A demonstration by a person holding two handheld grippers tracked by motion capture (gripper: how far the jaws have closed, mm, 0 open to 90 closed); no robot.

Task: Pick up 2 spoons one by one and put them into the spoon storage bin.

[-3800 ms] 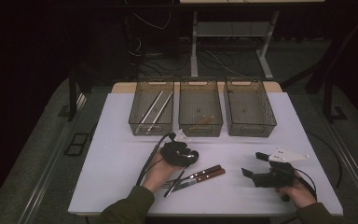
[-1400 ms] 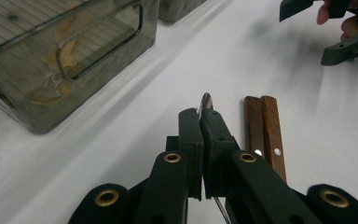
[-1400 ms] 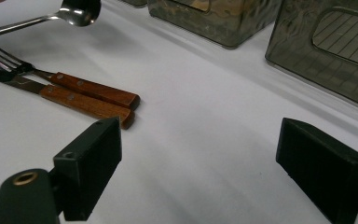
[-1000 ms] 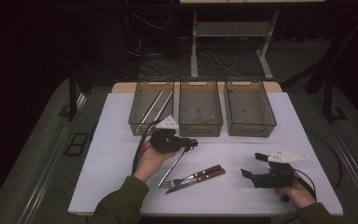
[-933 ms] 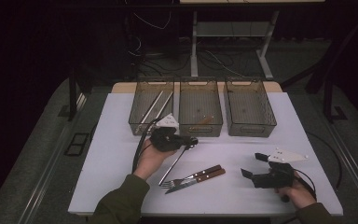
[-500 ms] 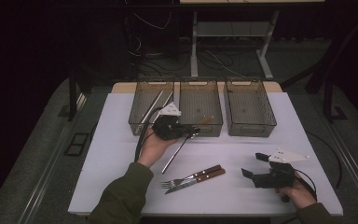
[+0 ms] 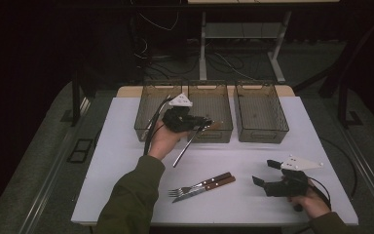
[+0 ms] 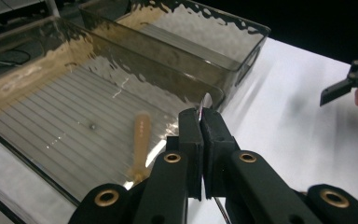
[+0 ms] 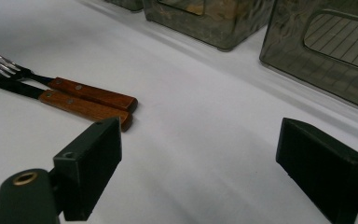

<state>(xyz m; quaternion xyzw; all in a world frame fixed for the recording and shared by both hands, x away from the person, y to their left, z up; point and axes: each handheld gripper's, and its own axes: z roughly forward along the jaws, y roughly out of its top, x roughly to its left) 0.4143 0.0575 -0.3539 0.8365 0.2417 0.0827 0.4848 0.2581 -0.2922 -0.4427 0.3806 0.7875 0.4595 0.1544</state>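
A: High view: we see the left gripper (image 7: 197, 124) has carried the spoon (image 7: 187, 145) up off the table (image 7: 126, 146), away from the fork (image 7: 195, 185) and knife (image 7: 209, 186), to the middle bin (image 7: 209, 109). Drop comes next, we reckon.

B: Left gripper view: we see jaws clamped on the metal handle, spoon over the bin's front edge.

A: Right gripper view: the right gripper (image 9: 196, 168) is parked, jaws wide apart, holding nothing.
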